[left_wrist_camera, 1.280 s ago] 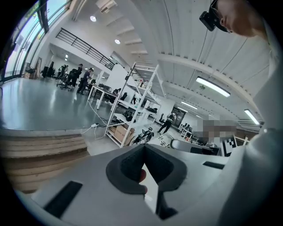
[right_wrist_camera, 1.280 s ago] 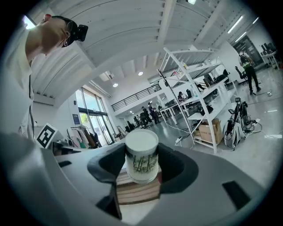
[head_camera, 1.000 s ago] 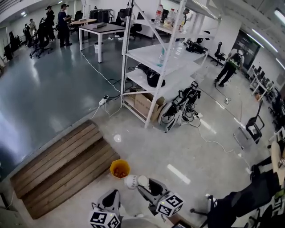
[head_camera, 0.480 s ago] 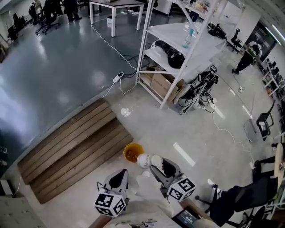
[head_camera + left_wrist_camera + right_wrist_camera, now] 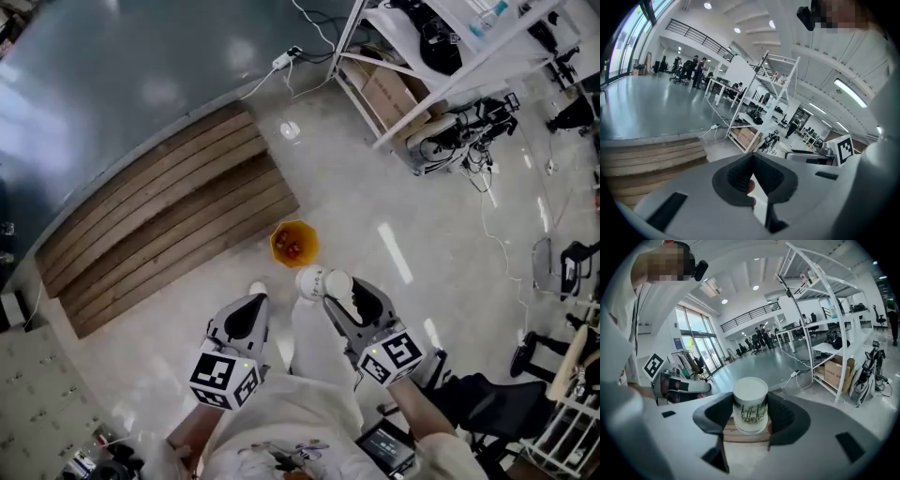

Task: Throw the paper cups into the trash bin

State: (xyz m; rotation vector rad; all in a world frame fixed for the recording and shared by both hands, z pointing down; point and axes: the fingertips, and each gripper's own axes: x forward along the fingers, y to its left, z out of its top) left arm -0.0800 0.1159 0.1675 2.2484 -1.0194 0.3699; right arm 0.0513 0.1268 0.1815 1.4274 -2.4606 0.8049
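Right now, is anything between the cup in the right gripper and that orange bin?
Nothing visible does. The right gripper holds the paper cup just short of the open orange bin; only bare floor shows between.

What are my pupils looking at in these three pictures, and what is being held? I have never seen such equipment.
There is no robot here: a person holds a two-jaw gripper in each hand. The head view looks down from the person's head; each gripper view looks along that gripper's own jaws. The right gripper grips a paper cup, white with a green print. The left gripper is shut and empty. On the floor just ahead stands an orange bin with something reddish inside, beside wooden steps.
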